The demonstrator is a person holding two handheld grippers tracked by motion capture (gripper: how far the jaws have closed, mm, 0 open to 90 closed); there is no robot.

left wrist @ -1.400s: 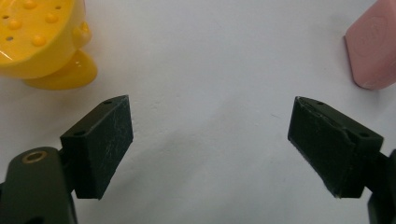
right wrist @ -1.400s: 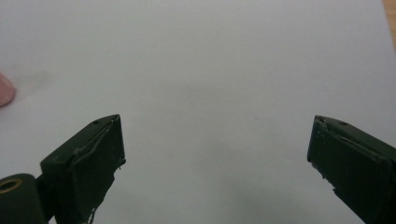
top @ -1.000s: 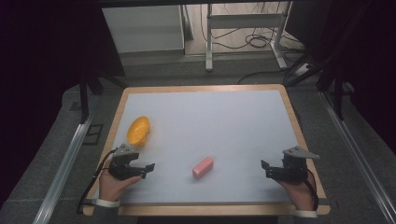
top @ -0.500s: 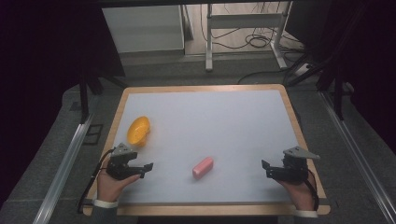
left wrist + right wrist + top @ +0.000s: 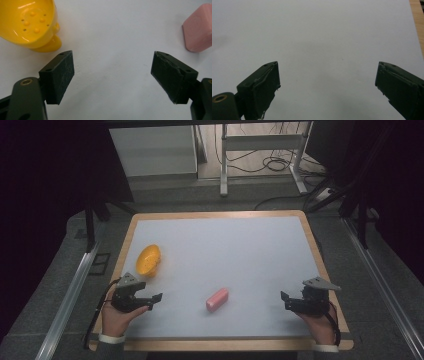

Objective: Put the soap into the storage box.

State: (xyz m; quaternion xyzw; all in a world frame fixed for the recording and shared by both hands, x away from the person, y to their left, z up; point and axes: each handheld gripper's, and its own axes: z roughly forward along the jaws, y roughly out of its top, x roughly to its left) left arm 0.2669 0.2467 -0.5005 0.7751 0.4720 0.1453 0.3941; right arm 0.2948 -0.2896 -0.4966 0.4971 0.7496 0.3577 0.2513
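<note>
Pink rounded block (image 5: 217,299), lying flat on the white desk (image 5: 225,245), lower centre of the high view, between the two grippers and well apart from both; upper right corner of the left gripper view (image 5: 197,27), beyond and outside the right-hand jaw.

Yellow perforated plastic bowl (image 5: 148,259), tilted on its small foot, left of centre in the high view; upper left of the left gripper view (image 5: 30,22), just beyond the left-hand jaw.

Left gripper (image 5: 155,301), lower left, jaws spread wide and just now closing a little, nothing between them but bare desk (image 5: 112,72).

Right gripper (image 5: 284,299), lower right near the wooden rim (image 5: 320,270), jaws spread wide over bare desk (image 5: 327,85).

Likely hazards from here:
- Closing on nothing, through aim at the gap between bowl and block rather than at either.
- Block nudged and slid across the smooth desk by the outer face of a jaw, through too narrow an opening on approach.
- Block pinched at a rounded corner and squeezed out from between the pads.
- Bowl knocked or rocked on its foot by the near jaw during a swing toward the block.
</note>
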